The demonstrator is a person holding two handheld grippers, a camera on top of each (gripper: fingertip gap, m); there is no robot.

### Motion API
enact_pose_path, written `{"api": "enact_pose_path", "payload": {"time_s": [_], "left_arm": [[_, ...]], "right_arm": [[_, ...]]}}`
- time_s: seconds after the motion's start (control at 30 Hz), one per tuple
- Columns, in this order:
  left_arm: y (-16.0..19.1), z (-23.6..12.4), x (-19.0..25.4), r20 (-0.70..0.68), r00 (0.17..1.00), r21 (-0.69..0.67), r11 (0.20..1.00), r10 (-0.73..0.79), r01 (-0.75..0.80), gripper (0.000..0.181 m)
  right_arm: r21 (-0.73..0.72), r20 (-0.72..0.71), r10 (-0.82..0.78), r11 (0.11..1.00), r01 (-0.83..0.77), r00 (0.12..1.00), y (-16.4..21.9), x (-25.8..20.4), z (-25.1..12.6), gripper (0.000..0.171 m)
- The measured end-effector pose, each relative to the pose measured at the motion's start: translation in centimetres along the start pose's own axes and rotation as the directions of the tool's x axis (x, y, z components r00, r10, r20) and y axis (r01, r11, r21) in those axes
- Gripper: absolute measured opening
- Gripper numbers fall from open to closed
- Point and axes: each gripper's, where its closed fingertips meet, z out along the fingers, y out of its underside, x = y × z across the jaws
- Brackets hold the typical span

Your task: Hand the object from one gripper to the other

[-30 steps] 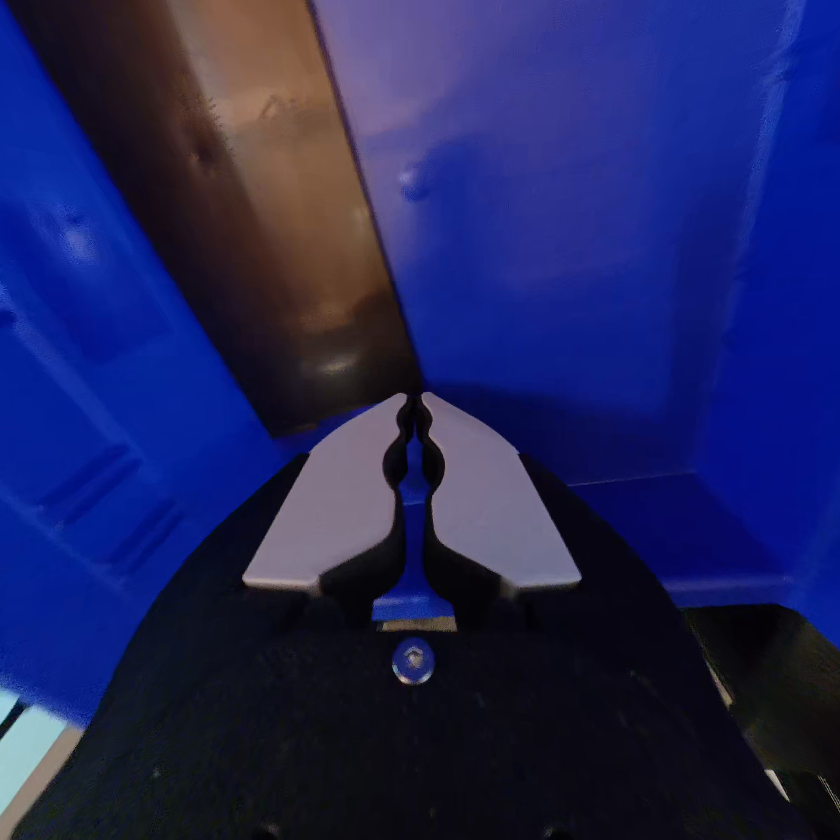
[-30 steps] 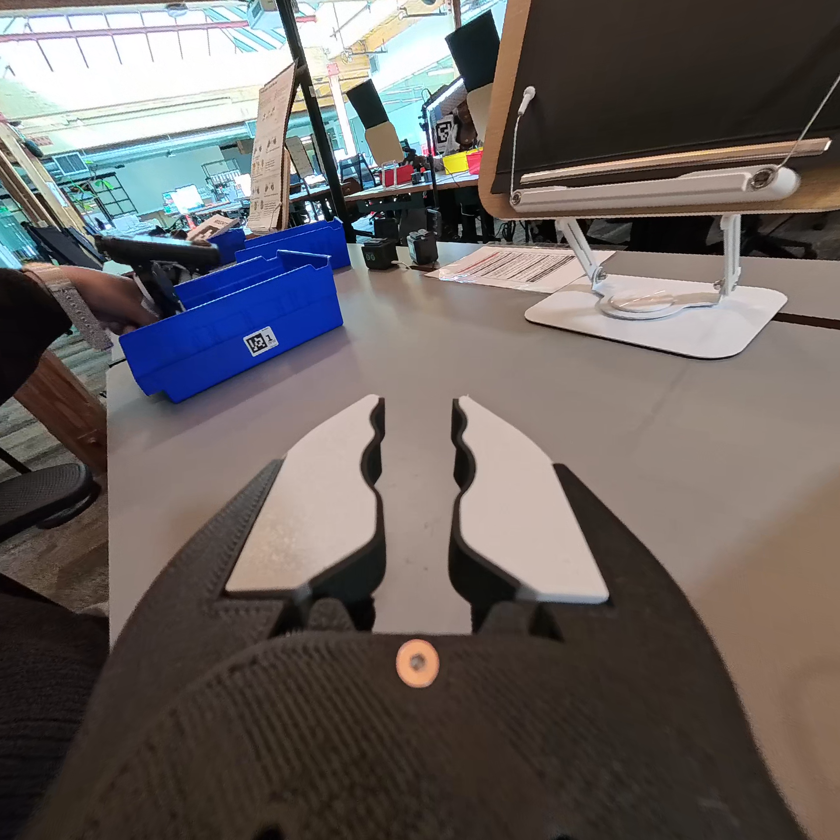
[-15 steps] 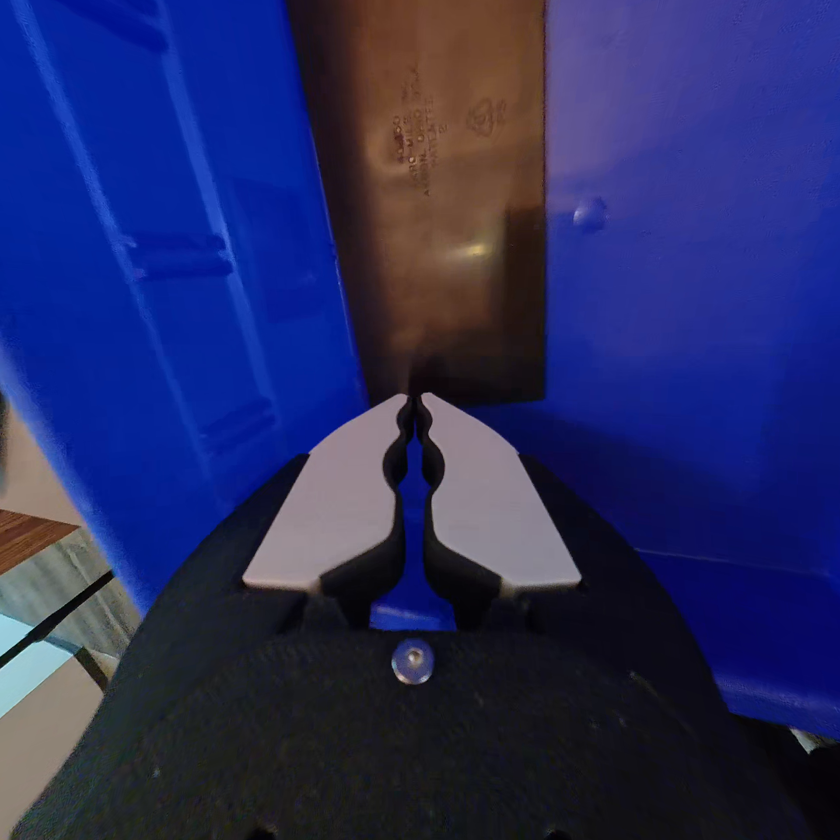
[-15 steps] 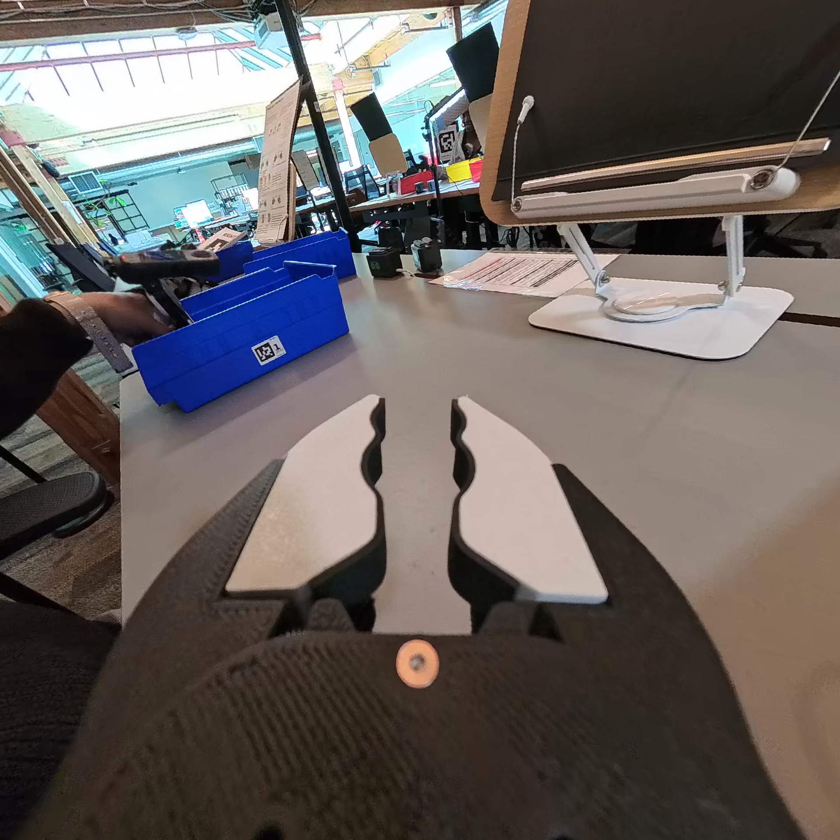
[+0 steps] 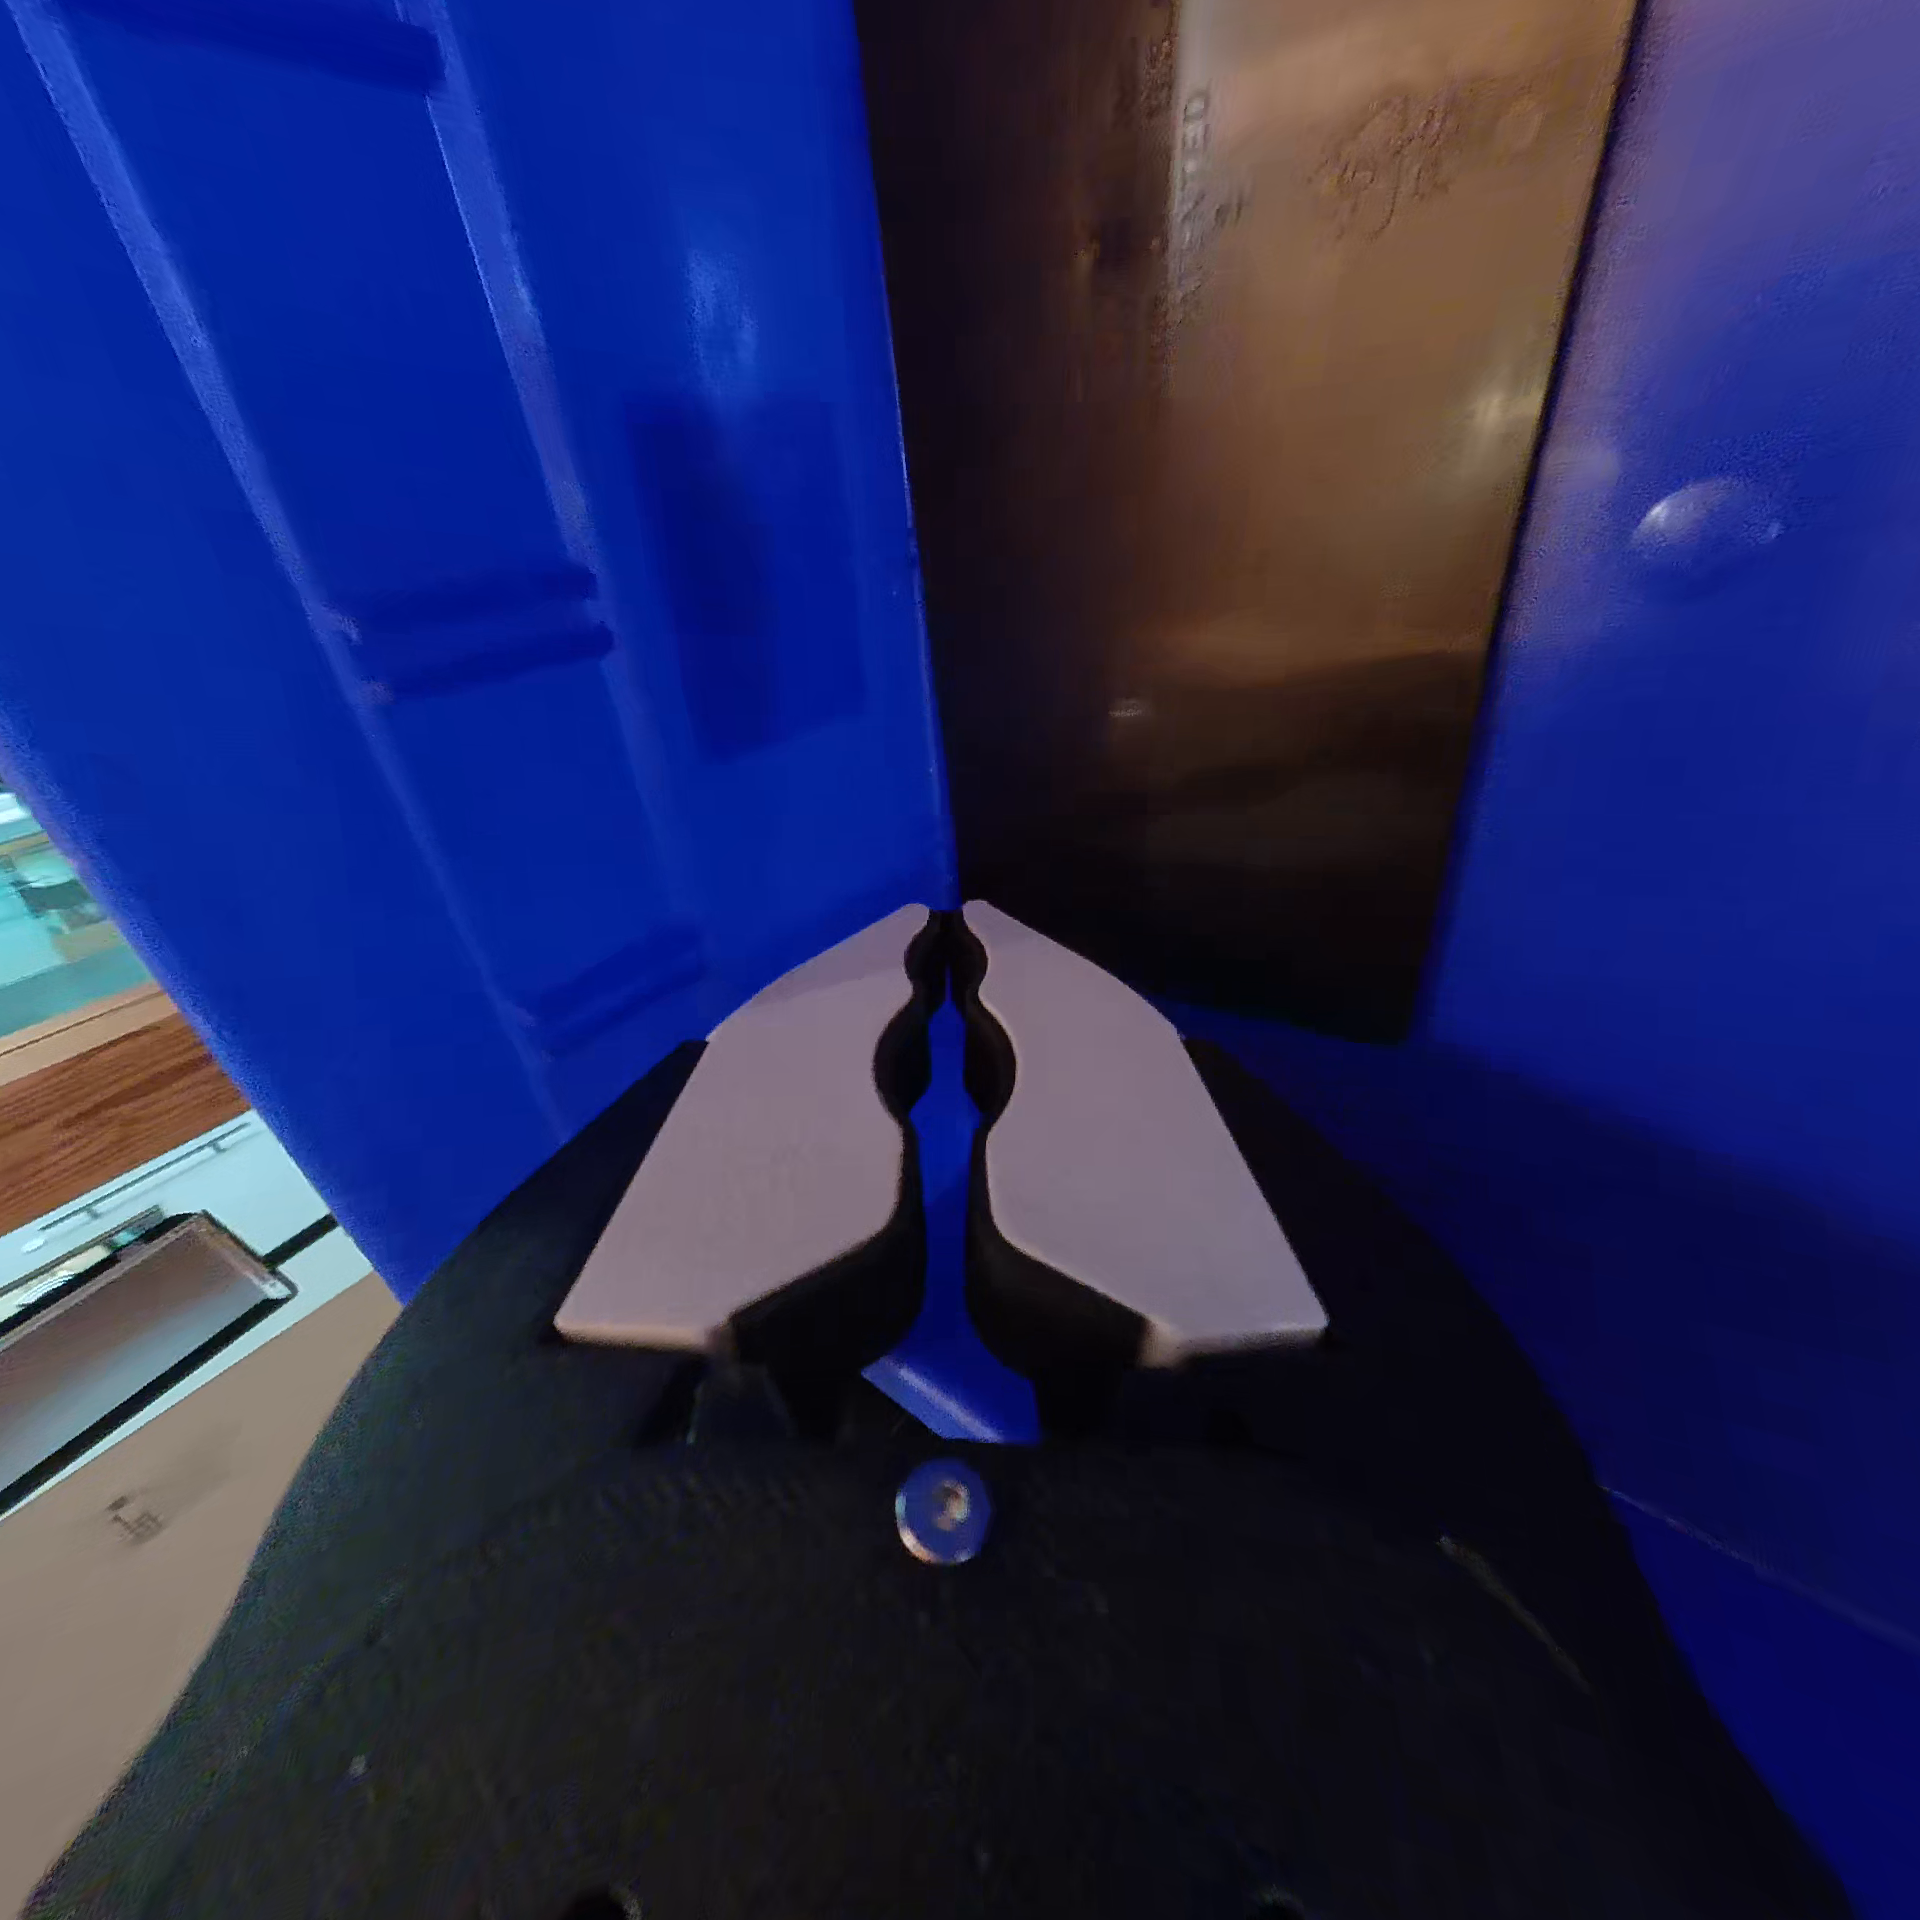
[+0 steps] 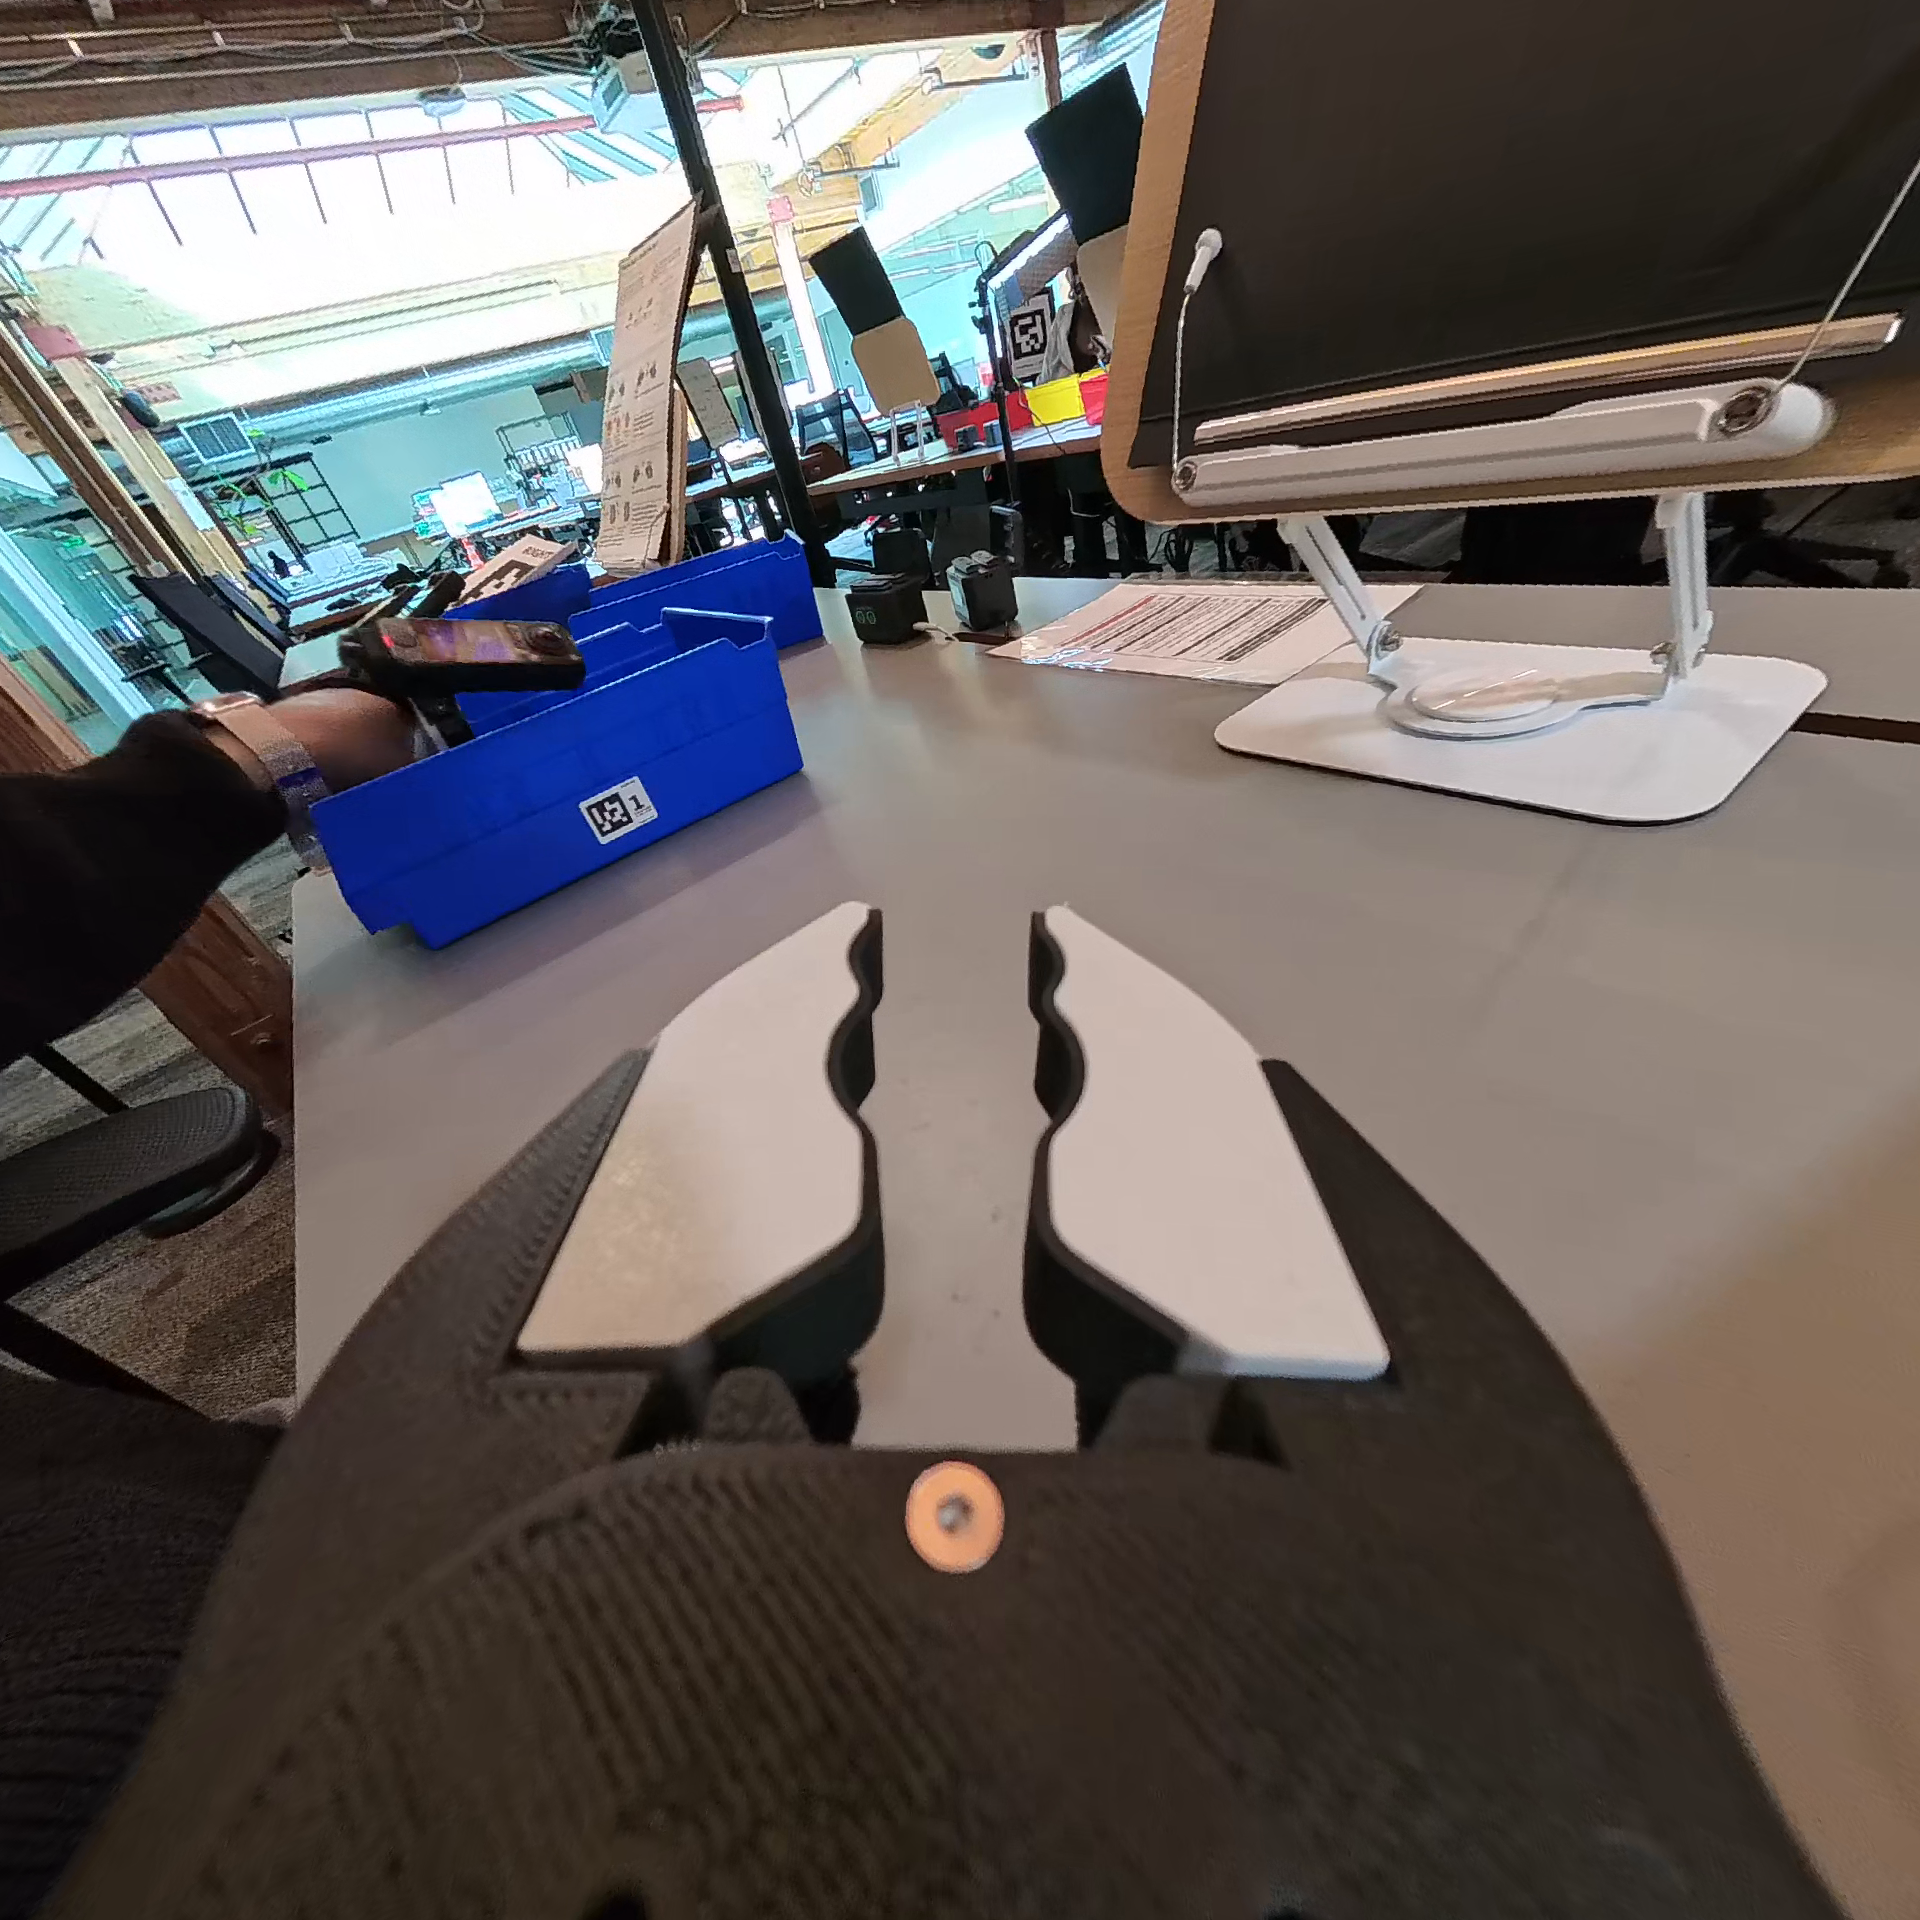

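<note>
My left gripper (image 5: 951,914) is shut, its tips pinching the near edge of a thin brownish metal plate (image 5: 1247,520). The plate stands up ahead of the fingers inside a blue plastic bin (image 5: 520,520), between the bin's walls. In the right wrist view a hand holds the left gripper's black body (image 6: 468,655) over the same blue bin (image 6: 561,810) at the table's far left; the plate is hidden there. My right gripper (image 6: 956,925) is open and empty, low over the grey table (image 6: 1351,1039), well to the right of the bin.
A second blue bin (image 6: 707,592) stands behind the first. A white stand (image 6: 1507,717) carrying a dark board is at the back right, with a printed sheet (image 6: 1195,623) and two small black devices (image 6: 977,592) beside it. The table's left edge and an office chair (image 6: 125,1153) are close. My right fingertips sit around 60 centimetres from my left ones.
The left gripper has turned and lifted with the plate; the bin walls have swung across its view and the room shows at lower left. The right gripper has stayed open, nearly still.
</note>
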Motion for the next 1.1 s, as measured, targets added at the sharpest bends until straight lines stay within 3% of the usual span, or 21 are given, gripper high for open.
{"api": "enact_pose_path", "payload": {"time_s": [0.13,0.27,0.33,0.47,0.63,0.87,1.1], "left_arm": [[-1.0,-0.7,0.9,-0.075,0.997,0.050,0.999,0.014,-0.010,0.001],[-2.0,-3.0,4.1,-0.376,0.926,0.132,0.991,0.023,0.029,0.000],[-2.4,-3.4,4.7,-0.437,0.899,0.160,0.986,0.027,0.048,0.000],[-4.4,-4.1,3.5,-0.414,0.910,0.268,0.956,0.001,0.121,0.000],[-10.3,-6.1,0.5,-0.292,0.956,0.459,0.879,0.017,0.125,0.000],[-18.1,-4.0,0.5,-0.433,0.898,0.477,0.825,-0.080,0.304,0.000],[-19.2,-1.9,0.9,-0.415,0.906,0.491,0.818,-0.083,0.300,0.001]], "right_arm": [[0.005,0.004,0.010,1.000,-0.010,1.000,-0.1,0.0,0.0,0.027],[0.007,0.011,0.021,1.000,-0.021,1.000,-0.1,-0.1,0.0,0.027],[0.010,0.012,0.020,1.000,-0.020,1.000,-0.2,-0.1,-0.1,0.027],[0.017,0.008,0.024,1.000,-0.024,1.000,-0.3,0.0,-0.2,0.026],[0.019,0.023,0.049,0.999,-0.050,0.999,-0.2,-0.2,0.0,0.027],[0.027,0.010,0.027,0.999,-0.027,1.000,-0.6,-0.2,-0.3,0.026],[0.021,0.002,0.053,0.998,-0.053,0.999,-0.1,0.5,0.0,0.026]]}}
